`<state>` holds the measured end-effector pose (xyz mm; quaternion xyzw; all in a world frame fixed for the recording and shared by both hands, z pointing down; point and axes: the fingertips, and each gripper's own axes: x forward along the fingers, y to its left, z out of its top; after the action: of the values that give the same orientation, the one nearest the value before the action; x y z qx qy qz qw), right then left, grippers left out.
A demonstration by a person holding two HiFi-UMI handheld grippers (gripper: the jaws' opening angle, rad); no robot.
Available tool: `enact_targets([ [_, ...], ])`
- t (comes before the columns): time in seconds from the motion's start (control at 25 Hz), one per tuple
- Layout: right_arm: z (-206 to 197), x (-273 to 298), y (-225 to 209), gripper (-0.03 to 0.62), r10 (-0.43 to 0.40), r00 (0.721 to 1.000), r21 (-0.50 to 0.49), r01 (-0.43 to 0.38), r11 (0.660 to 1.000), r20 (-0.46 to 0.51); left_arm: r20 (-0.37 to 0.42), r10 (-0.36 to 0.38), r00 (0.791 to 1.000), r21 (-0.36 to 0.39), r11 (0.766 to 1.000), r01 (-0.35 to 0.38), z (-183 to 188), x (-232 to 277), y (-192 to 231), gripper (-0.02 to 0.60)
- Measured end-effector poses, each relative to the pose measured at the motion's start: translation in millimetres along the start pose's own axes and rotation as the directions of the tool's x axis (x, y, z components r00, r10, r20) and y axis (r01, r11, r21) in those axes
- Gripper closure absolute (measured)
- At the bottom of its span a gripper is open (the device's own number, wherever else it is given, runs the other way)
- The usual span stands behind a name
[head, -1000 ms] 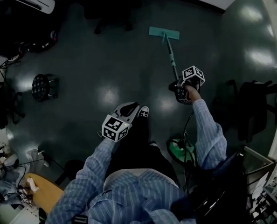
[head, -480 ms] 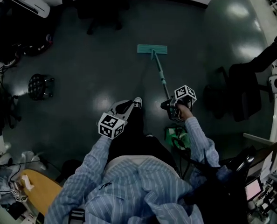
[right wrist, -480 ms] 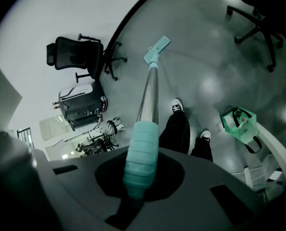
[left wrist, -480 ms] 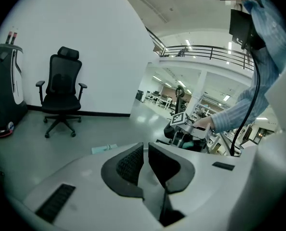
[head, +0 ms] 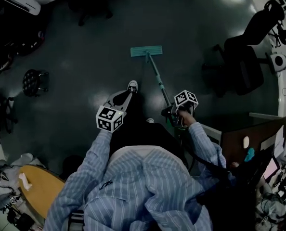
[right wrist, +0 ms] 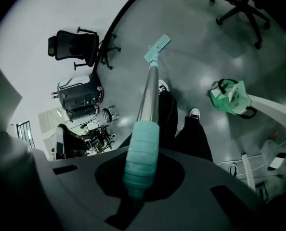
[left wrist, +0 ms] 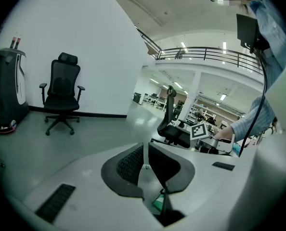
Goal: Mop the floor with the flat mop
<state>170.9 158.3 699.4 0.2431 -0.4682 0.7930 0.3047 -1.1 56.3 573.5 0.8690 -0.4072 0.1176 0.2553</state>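
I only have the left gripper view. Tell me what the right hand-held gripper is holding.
Observer: The right hand-held gripper is shut on the teal grip end of the flat mop.
Operator: Give me the mop head's position.
Observer: The mop head lies flat on the floor, ahead of the person's forward shoe.
Operator: Place my gripper relative to the handle.
Observer: The left hand-held gripper is clear of the handle, to its left.

This is a large open-plan office or lab hall. A swivel chair [left wrist: 61,97] stands by the far white wall [left wrist: 80,47]. A railed mezzanine [left wrist: 205,54] runs overhead under strip lights [left wrist: 223,46]. The polished grey floor [head: 99,57] is wide, and a wooden table [head: 37,189] sits near left.
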Motion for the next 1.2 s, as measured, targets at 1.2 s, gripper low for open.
enact_targets([
  [1.2,-244,30,-55,0.584,0.056,0.998,0.113,-0.056,0.992,0.002,-0.003,-0.022,1.0,0.033,0.999,0.023,-56,-154,-38,0.546],
])
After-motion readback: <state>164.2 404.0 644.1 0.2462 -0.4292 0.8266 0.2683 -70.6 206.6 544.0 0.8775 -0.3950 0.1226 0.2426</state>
